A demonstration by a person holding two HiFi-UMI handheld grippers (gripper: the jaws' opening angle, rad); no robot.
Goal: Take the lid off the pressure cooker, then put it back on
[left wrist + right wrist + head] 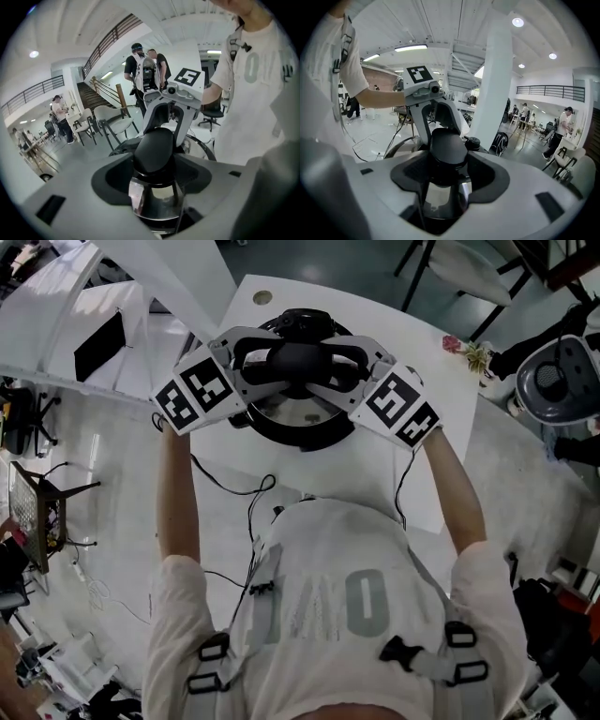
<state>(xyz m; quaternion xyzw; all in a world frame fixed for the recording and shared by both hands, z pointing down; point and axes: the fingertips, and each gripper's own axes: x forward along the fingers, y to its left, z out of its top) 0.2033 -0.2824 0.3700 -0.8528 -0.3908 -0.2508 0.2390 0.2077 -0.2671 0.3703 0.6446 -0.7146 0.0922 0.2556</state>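
Okay, nearest us, the person in the pale strapped shirt [328, 615] is reaching both bare forearms forward over the curved white table [319, 479]. Just beyond the wrists, the left gripper [277, 360] and the right gripper [326, 364] are meeting head-on from either side, their black-and-white marker cubes facing up.

Both are pinching the same thing: the fat black plastic knob [298, 356] on top of the round steel pressure-cooker lid [291, 411]. In the left gripper view, the knob [154, 150] is sitting squarely between that gripper's dark pads, with the opposite gripper closing on it from the far side. The right gripper view is showing the mirror of it, pads hugging the knob [447, 145].

The lid is sitting low over the black-rimmed cooker [300, 437], mid-table, directly ahead of the person. Whether it is fully seated, I cannot tell. Farther right, a small pink-flowered plant [469, 354] is standing at the table's edge.
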